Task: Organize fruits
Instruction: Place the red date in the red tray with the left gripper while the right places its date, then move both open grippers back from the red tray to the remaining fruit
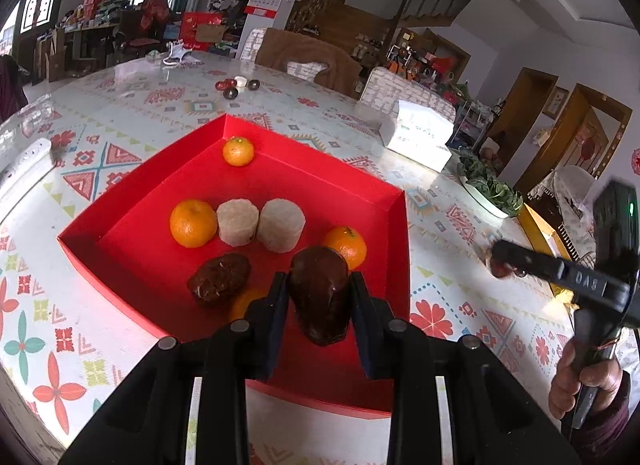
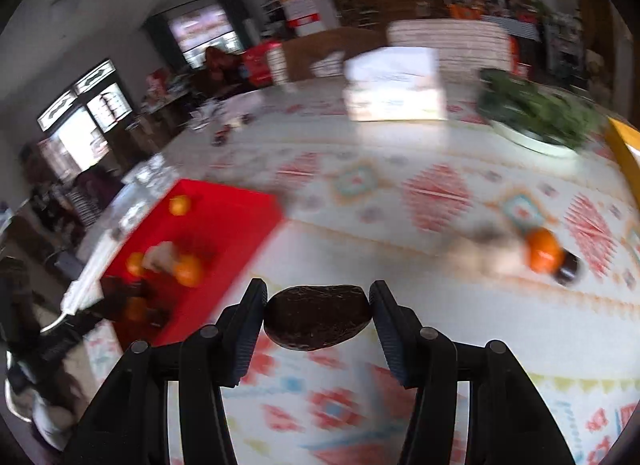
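A dark brown fruit with a glossy, wrinkled skin is clamped between the two fingers of the left gripper, held above the near part of a shallow red box that sits on the patterned tablecloth. On the box floor lie a second dark fruit just left of the gripper, three oranges (one of them, smaller, far back in the corner), and two pale cylindrical pieces standing side by side and touching between the front oranges; a fourth orange shape shows partly behind the left finger. The right gripper grips another dark brown fruit lengthwise between its pads, over the tablecloth and beside the box, which lies to its left in that blurred view. Further right on the cloth rest a loose orange and a small dark item touching it. Beyond stand a white carton and a dish of leafy greens.
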Available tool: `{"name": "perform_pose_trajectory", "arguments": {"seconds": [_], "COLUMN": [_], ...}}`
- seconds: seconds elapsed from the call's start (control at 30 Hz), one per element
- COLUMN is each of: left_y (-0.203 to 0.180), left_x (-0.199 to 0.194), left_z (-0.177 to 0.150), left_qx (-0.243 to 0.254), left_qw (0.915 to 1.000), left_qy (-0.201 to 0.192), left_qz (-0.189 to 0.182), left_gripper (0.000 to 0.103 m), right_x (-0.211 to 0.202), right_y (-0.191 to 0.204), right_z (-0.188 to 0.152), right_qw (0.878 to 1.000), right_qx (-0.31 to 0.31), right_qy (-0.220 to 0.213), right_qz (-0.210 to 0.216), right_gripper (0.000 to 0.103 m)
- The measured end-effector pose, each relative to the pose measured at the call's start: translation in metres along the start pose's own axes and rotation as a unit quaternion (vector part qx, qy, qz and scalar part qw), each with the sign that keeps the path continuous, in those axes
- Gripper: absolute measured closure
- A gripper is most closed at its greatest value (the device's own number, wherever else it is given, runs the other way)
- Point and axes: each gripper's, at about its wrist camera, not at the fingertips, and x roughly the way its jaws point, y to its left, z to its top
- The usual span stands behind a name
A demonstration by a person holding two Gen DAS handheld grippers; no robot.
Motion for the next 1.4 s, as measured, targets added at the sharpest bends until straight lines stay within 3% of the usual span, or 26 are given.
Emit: {"name": "perform_pose_trajectory", "arguments": {"seconds": [0.17,0.47,0.67,0.93,1.0,1.23,1.4], "left_y": [0.008,0.035,0.034,0.022,0.018,0.002,-0.019], "left_x": [0.004,0.005,-0.001,-0.006,-0.008,-0.014,-0.015], "left_z": [0.004,0.015,0.018,0.019,0.02,0.018,0.016], "left_qx": [-0.006,-0.029,-0.026,-0.016,-0.013,-0.002,0.01], "left_qw": [0.9999,0.9994,0.9996,0.9998,0.9999,0.9998,0.9996], "left_qy": [0.003,0.008,-0.002,-0.008,-0.01,-0.01,-0.006], "left_qz": [0.008,0.019,0.009,-0.001,-0.004,-0.017,-0.026], "left_gripper": [0.074,0.073,0.059,0.053,0.048,0.044,0.04], "right_x": [0.037,0.108,0.127,0.105,0.099,0.066,0.038], "right_y": [0.054,0.114,0.124,0.118,0.113,0.081,0.052], "right_z": [0.02,0.043,0.046,0.05,0.048,0.038,0.031], "right_qw": [0.998,0.995,0.995,0.996,0.997,0.999,1.0], "right_qx": [-0.031,-0.068,-0.07,-0.064,-0.06,-0.029,-0.013], "right_qy": [0.019,0.058,0.062,0.039,0.034,0.014,-0.007], "right_qz": [0.041,0.05,0.046,0.045,0.046,0.04,0.014], "right_gripper": [0.045,0.045,0.042,0.037,0.037,0.037,0.037]}}
